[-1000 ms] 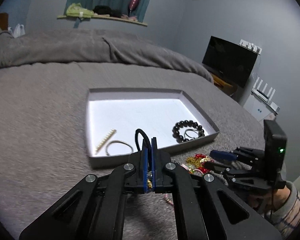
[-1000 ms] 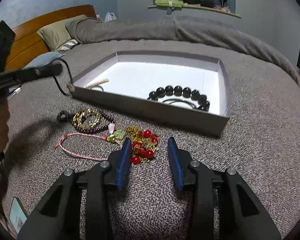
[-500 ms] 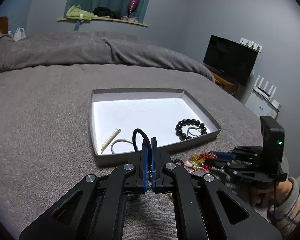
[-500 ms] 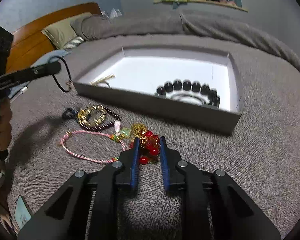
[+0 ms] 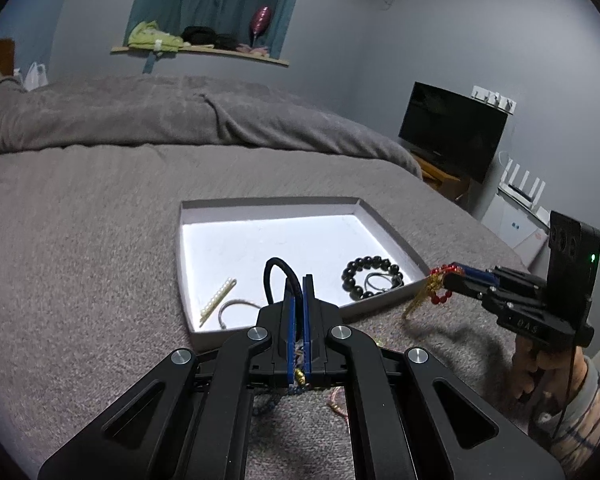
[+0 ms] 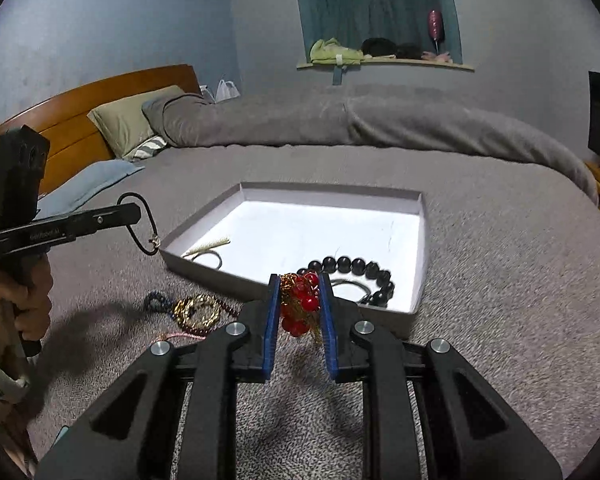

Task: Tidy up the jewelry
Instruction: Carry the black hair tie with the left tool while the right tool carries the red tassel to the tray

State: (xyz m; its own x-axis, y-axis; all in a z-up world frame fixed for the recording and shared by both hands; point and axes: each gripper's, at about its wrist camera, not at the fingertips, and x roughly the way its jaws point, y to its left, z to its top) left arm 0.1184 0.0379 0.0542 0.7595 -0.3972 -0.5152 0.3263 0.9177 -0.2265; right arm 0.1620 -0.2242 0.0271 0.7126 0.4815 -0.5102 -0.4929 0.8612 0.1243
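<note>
A shallow grey tray (image 5: 268, 201) (image 6: 332, 189) with a white floor lies on the bed. It holds a black bead bracelet (image 5: 370, 274) (image 6: 356, 266), a pearl bar (image 5: 219, 300) and a thin bangle (image 5: 236, 305). My left gripper (image 5: 299, 280) (image 6: 134, 214) is shut on a black cord loop (image 5: 273, 276) (image 6: 142, 236), held just outside the tray's near left corner. My right gripper (image 6: 299, 285) (image 5: 456, 274) is shut on a red and gold bead bracelet (image 6: 300, 306) (image 5: 439, 285), which hangs off the bedspread at the tray's near edge.
On the grey bedspread (image 6: 500, 280) before the tray lie a gold and dark red bead bracelet (image 6: 196, 312), blue beads (image 6: 156, 300) and a pink cord (image 6: 180, 335). A rolled duvet (image 6: 380, 120) lies behind. A person's hand (image 6: 16, 300) grips each handle.
My right gripper closed on the red and gold bracelet and lifted it off the bedspread toward the tray. The left gripper stayed shut on the black cord, barely moving.
</note>
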